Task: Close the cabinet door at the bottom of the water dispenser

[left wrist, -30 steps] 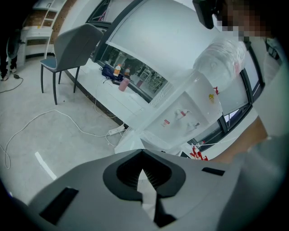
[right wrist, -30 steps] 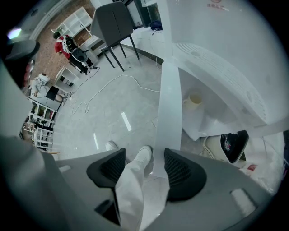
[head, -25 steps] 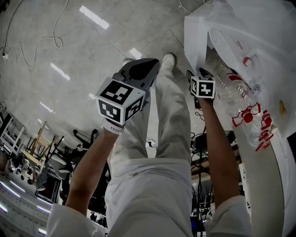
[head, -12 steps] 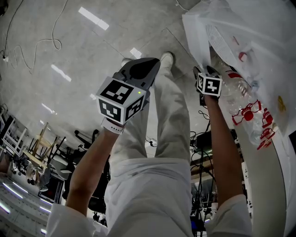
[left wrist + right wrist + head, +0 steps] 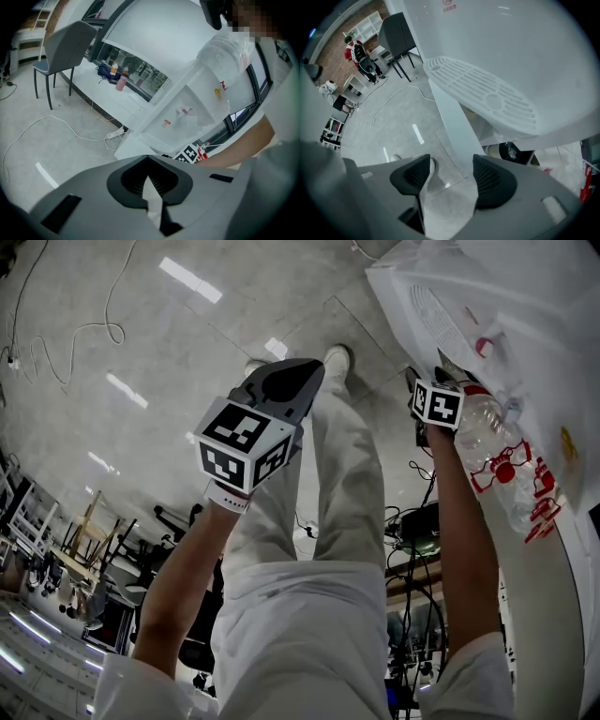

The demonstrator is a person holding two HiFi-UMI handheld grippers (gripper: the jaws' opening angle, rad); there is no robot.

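**Light hinged panel, best pushed at its free edge**

The cabinet door (image 5: 451, 123) stands open at the bottom of the water dispenser (image 5: 525, 42). Its free edge sits between the spread jaws of the right gripper (image 5: 449, 171). It looks thin, stiff and light, and smooth enough to slip, so a push near that free edge should swing it. The left gripper (image 5: 149, 180) hangs idle, jaws pressed together on nothing. Below is a glossy grey floor (image 5: 141, 334) with a loose cable (image 5: 51, 116).

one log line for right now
left hand-held gripper shut | right hand-held gripper open, astride cabinet door edge | door not yet closed
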